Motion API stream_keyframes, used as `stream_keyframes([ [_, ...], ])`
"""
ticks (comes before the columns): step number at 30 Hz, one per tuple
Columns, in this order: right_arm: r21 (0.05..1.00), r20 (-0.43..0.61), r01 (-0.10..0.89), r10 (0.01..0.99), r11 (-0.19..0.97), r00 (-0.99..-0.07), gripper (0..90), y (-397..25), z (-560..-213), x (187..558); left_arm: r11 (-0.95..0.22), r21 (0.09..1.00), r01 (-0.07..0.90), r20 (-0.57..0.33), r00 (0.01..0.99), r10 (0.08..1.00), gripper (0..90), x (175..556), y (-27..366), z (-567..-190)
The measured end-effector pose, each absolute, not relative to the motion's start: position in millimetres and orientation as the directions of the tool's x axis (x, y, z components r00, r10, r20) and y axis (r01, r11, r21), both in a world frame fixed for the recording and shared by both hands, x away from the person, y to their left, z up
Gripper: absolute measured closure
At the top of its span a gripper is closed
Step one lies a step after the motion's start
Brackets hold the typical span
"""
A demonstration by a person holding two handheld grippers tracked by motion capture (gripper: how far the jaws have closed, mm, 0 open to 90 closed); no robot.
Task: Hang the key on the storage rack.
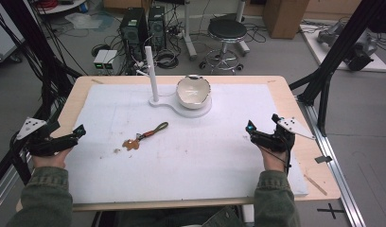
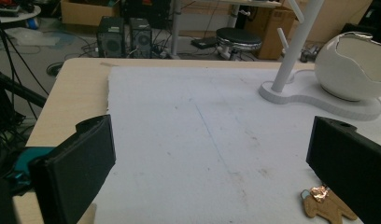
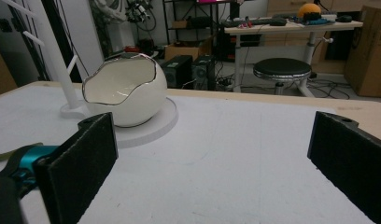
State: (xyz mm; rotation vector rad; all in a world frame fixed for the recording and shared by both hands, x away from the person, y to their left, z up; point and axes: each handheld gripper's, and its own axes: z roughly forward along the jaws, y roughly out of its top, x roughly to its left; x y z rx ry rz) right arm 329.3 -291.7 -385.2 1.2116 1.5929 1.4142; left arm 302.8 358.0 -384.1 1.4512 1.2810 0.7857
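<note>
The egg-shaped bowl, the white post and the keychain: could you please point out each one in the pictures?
egg-shaped bowl [image 1: 193, 91], high view, on its inner wall.
white post [image 1: 150, 71], high view, on the middle of its upright shaft.
keychain [image 1: 131, 144], high view, on the brown charm at its near end.

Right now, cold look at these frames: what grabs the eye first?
The white egg-shaped bowl with a jagged, broken-shell rim, sitting on a white stand base at the far middle of the table beside an upright white pegged post. Next, the brown keychain with an olive strap, lying alone on the white mat left of centre. The left gripper and right gripper sit open at the mat's side edges, holding nothing.
</note>
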Motion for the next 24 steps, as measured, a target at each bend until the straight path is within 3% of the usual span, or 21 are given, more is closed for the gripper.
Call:
stream_keyframes([
  [24, 0.974, 0.089, 0.226, 0.94, -0.013, -0.33, 0.6, -293, -387, 331, -0.029, 0.941, 0.337, -0.085, 0.32, 0.944, 1.7, 326, 334, -349],
])
